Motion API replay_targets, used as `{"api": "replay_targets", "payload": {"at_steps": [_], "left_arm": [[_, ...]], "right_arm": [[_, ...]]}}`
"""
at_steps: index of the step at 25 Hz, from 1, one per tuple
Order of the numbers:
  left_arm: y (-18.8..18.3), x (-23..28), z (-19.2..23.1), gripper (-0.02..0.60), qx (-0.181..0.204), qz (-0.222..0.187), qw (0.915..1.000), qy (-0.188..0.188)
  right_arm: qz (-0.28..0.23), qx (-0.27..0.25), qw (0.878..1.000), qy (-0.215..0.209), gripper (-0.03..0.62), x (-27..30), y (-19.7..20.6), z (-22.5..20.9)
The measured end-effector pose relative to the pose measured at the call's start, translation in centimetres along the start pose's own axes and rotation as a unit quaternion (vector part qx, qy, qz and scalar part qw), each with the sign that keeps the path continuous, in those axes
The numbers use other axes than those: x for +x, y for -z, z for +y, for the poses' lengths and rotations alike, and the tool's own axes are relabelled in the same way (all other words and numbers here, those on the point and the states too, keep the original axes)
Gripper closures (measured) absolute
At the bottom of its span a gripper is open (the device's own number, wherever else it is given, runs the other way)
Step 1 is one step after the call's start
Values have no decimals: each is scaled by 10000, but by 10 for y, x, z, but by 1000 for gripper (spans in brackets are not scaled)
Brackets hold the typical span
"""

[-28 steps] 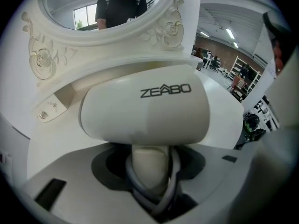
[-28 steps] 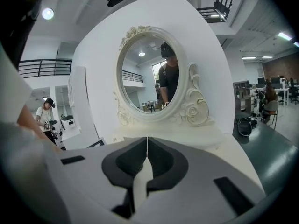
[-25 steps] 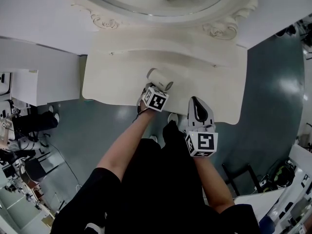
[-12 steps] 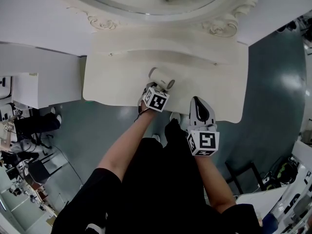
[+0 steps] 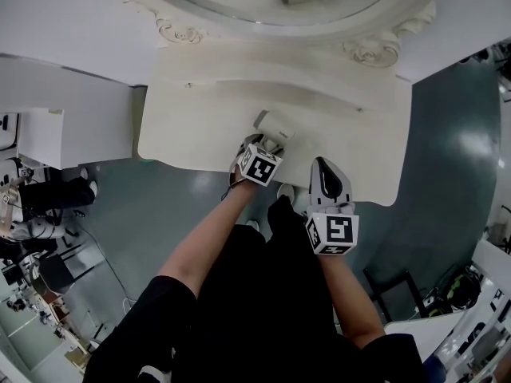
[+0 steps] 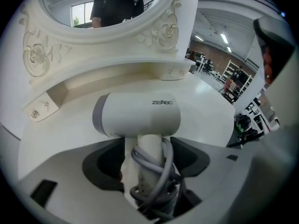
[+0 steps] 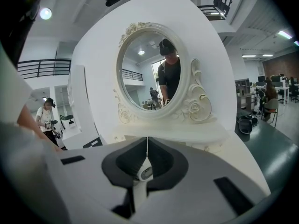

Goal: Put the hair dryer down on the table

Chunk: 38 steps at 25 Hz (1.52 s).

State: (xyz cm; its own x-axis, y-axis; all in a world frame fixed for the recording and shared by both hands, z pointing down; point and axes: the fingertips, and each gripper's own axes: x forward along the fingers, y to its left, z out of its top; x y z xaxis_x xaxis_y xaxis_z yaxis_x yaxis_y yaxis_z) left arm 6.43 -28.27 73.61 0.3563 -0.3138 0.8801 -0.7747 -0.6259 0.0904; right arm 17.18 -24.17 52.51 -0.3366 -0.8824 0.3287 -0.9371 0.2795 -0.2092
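The white hair dryer (image 5: 271, 124) lies on the cream dressing table (image 5: 192, 130), close to its front edge. In the left gripper view its barrel (image 6: 140, 115) rests sideways on the tabletop. The handle, wrapped in a grey cord (image 6: 156, 171), points back between my jaws. My left gripper (image 5: 267, 144) straddles that handle and its jaws are opening, with a gap showing at the left pad (image 6: 105, 167). My right gripper (image 5: 322, 166) hovers at the table's front edge to the right, shut and empty (image 7: 147, 146). The dryer's rear grille (image 7: 146, 173) shows just below its closed tips.
An oval mirror in an ornate white frame (image 5: 184, 32) stands at the back of the table, above a raised shelf (image 6: 117, 76). White panels (image 5: 72, 78) flank the table on the left. Grey floor (image 5: 447, 134) lies to the right and below.
The left gripper's jaws have spread apart around the dryer's handle. The dryer and left gripper sit slightly farther in on the table. The right gripper has stayed put.
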Motion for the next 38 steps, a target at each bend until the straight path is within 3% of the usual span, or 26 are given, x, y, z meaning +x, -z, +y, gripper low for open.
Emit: {"api": "replay_targets", "payload": {"at_steps": [10, 20, 27, 35, 38], "left_arm": [[-14, -38, -4, 279, -200, -580, 9979, 228], [-6, -101, -12, 279, -325, -1422, 9892, 159], [0, -177, -35, 284, -380, -2272, 9725, 347], [40, -276, -72, 332, -389, -2983, 9505, 779], [64, -314, -73, 366, -513, -3261, 9412, 720]], "right_arm": [[-45, -86, 9999, -138, 576, -2, -2, 18], [-108, -317, 9991, -254, 576, -22, -1, 56], [-205, -558, 9980, -191, 576, -48, -3, 92], [-320, -820, 9961, -92, 576, -97, 2, 154], [-335, -834, 9958, -157, 576, -117, 9, 187]]}}
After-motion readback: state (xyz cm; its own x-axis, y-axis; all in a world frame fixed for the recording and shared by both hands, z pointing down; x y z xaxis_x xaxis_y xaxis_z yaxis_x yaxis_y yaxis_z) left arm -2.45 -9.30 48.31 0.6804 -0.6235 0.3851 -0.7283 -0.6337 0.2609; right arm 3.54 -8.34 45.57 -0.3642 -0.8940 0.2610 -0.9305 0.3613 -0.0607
